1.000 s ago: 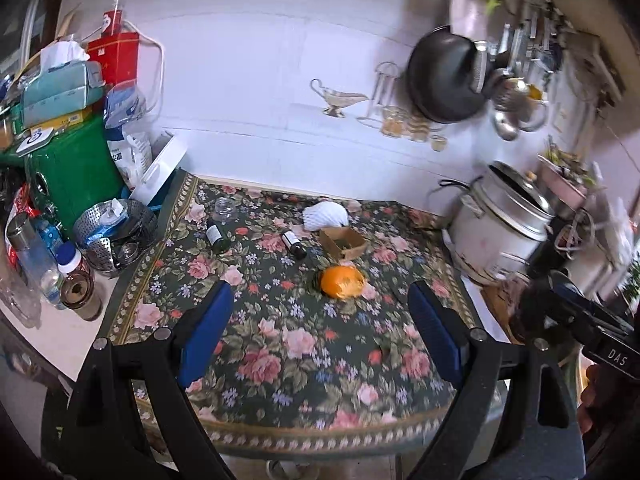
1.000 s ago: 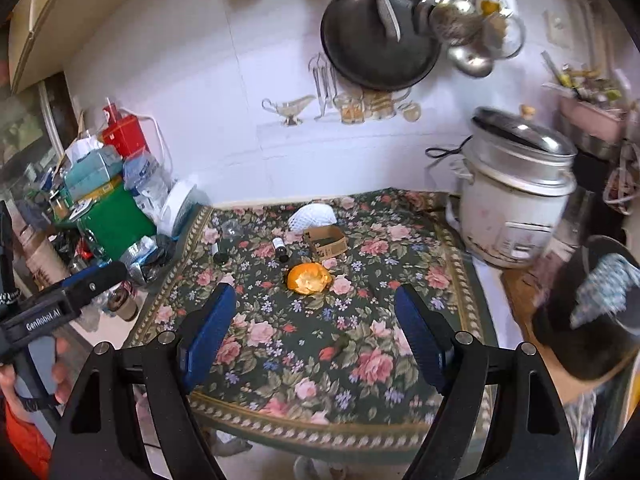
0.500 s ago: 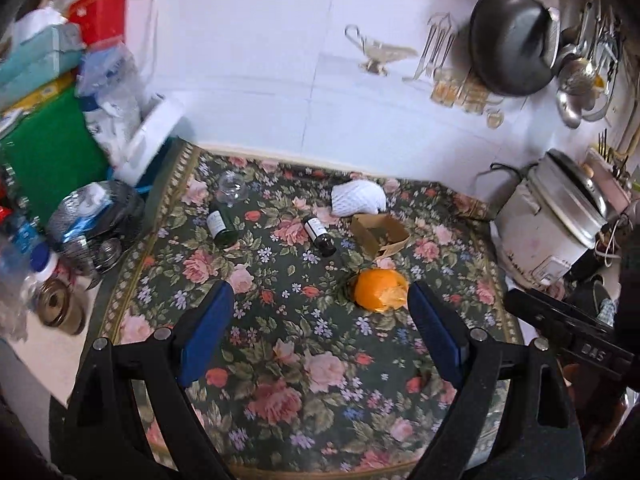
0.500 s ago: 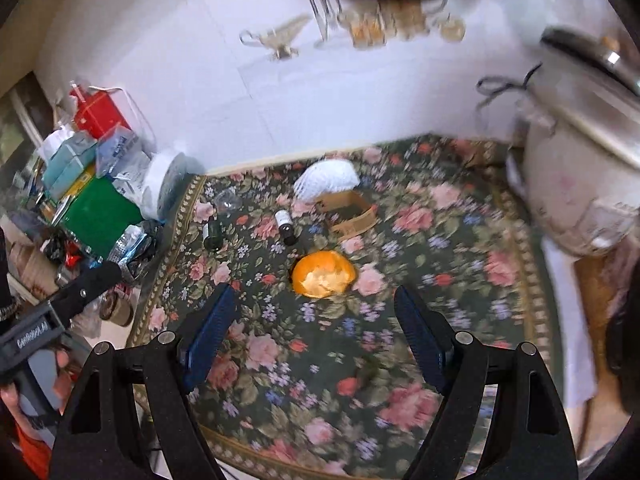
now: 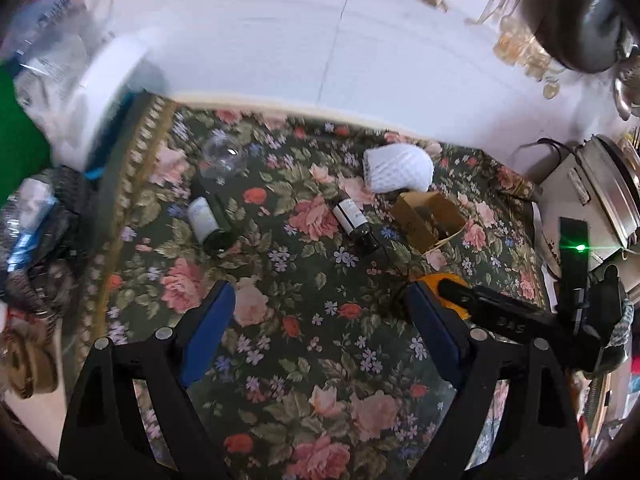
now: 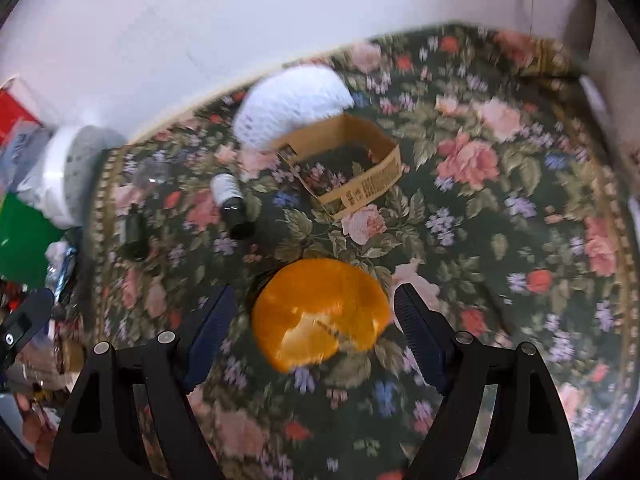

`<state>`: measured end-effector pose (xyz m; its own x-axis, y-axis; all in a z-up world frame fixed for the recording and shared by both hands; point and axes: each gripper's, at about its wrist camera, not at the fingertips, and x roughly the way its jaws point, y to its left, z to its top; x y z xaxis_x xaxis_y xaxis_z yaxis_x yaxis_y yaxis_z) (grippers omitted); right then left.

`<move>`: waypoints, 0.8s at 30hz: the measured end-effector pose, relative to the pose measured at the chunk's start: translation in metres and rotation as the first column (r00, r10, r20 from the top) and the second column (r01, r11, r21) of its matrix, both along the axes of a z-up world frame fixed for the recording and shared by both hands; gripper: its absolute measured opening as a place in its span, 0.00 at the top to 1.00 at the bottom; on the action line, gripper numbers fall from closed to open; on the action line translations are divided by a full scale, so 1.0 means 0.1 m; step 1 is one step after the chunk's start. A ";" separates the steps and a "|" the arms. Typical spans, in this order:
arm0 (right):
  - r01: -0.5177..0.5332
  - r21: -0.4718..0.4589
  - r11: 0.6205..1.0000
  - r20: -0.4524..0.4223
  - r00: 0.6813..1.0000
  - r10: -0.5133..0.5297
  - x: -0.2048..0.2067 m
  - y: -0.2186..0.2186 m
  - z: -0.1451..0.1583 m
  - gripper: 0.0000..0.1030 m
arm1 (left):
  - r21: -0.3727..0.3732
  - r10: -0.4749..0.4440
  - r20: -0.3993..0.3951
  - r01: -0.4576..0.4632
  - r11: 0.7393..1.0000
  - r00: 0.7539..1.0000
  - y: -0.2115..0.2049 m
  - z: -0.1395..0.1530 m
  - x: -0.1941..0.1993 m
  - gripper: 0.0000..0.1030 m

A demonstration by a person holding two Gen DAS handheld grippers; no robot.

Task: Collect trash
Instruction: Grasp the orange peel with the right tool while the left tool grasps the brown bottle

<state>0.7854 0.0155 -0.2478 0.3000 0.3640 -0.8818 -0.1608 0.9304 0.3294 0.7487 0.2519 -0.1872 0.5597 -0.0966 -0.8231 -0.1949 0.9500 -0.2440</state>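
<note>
Orange peel (image 6: 322, 312) btwn spread right tool (image 6: 312, 320) fingers, left tool (image 5: 320, 332) spread, hovering.

At twelve o'clock we see a white wall (image 5: 280, 40); a black pan (image 5: 576, 28) hangs at two, a rice cooker (image 5: 600, 196) at three.

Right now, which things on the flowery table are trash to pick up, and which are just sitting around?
Trash:
orange peel
torn cardboard box
white foam net
two small bottles

Just there:
rice cooker
hanging pan
green box
</note>
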 end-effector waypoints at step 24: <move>-0.009 0.021 1.000 0.042 0.999 0.009 -0.08 -0.06 0.03 0.80 | -0.004 -0.068 -0.126 0.069 0.998 0.990 -0.31 -0.97 1.33 0.47</move>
<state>0.7771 0.0096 -0.2448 0.3333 0.3852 -0.8605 -0.1832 0.9218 0.3417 0.8819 0.2214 -0.2843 0.4434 -0.1306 -0.8868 -0.1586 0.9623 -0.2210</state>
